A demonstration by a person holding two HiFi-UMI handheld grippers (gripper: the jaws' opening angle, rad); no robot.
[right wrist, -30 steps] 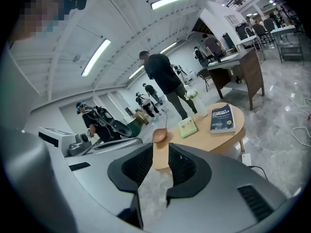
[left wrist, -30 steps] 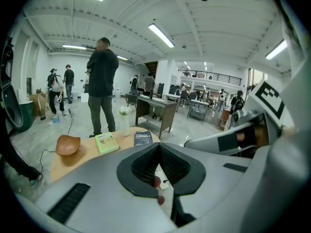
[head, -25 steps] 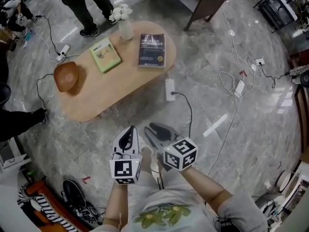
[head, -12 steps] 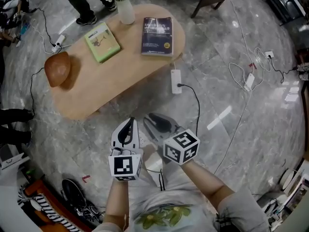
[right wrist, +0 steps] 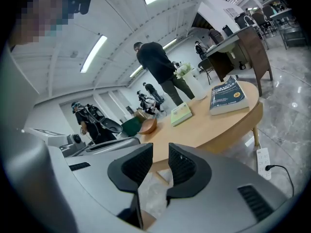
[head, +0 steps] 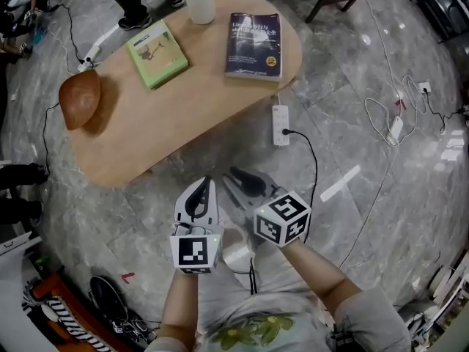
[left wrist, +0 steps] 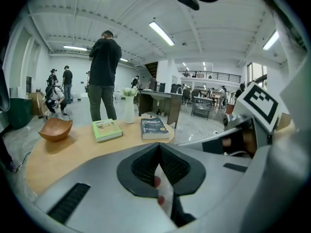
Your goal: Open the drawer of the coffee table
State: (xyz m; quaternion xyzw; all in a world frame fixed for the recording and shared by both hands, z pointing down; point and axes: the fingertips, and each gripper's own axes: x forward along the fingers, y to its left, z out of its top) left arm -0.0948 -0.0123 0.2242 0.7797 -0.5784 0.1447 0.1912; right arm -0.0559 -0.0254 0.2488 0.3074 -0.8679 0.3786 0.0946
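Note:
The oval wooden coffee table (head: 183, 123) stands ahead of me on the marble floor; no drawer front shows in any view. My left gripper (head: 207, 185) hangs over the floor just short of the table's near edge, its jaws shut with nothing between them. My right gripper (head: 234, 176) is beside it to the right, jaws a little apart and empty. In the left gripper view the gripper (left wrist: 159, 148) looks across the tabletop (left wrist: 63, 154). The right gripper view has the gripper (right wrist: 160, 154) facing the table's side rim (right wrist: 228, 130).
On the table lie a brown bowl (head: 79, 97), a green book (head: 156, 53), a dark book (head: 254, 35) and a white vase (head: 199, 2). A power strip (head: 281, 125) with a cable lies on the floor by the table's right end. A person's legs (head: 139, 6) stand beyond the table.
Both grippers have sunk together towards the floor and come nearer the table. The table now looks larger and closer in the head view. Neither gripper's jaws have changed.

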